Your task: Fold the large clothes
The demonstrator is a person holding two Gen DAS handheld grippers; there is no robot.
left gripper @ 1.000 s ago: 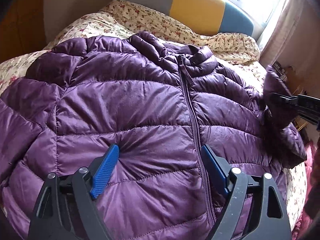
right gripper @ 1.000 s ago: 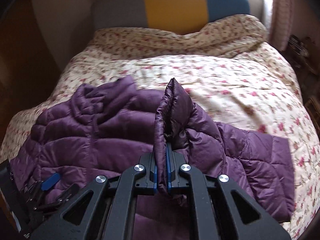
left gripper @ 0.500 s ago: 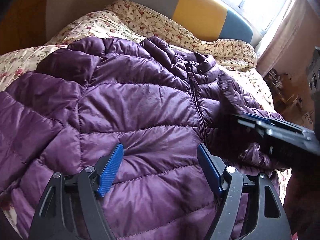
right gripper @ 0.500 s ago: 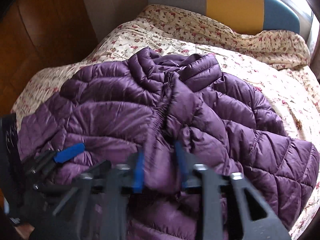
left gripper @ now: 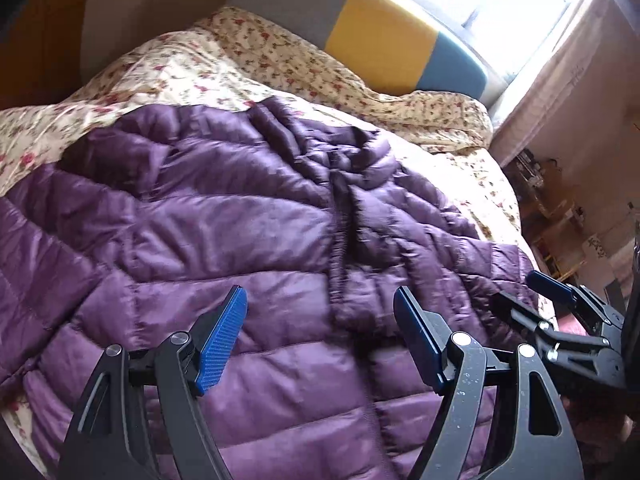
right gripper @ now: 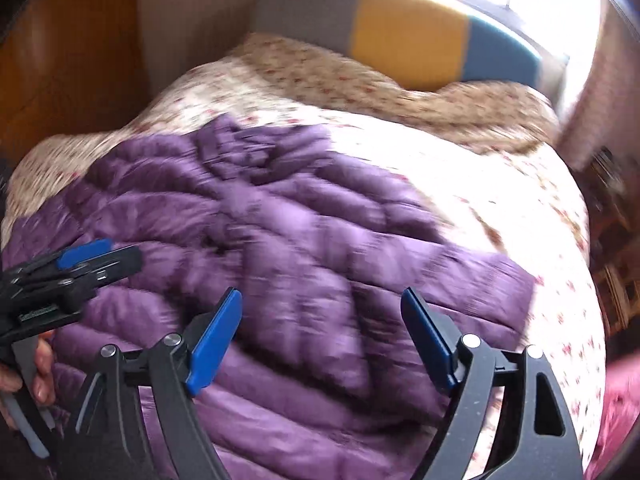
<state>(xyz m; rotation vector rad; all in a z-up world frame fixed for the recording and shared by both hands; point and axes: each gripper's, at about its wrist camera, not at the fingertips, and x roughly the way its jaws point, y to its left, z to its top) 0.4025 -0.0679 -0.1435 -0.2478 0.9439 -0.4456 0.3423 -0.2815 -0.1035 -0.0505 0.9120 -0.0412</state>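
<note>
1. Left wrist camera sits close above the purple down jacket [left gripper: 240, 240], tilted down, facing the headboard [left gripper: 360, 32] at 12 o'clock.
2. Right wrist camera looks likewise; both share jacket, bed [right gripper: 500, 200] and headboard.

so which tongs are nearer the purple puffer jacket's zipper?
Left. Left tongs hang open straddling the zipper; right tongs hang open over the jacket's right-hand panel.

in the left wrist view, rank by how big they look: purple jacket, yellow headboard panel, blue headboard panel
1. purple jacket, by far
2. yellow headboard panel
3. blue headboard panel
The jacket lies nearest the camera, which inflates it.
</note>
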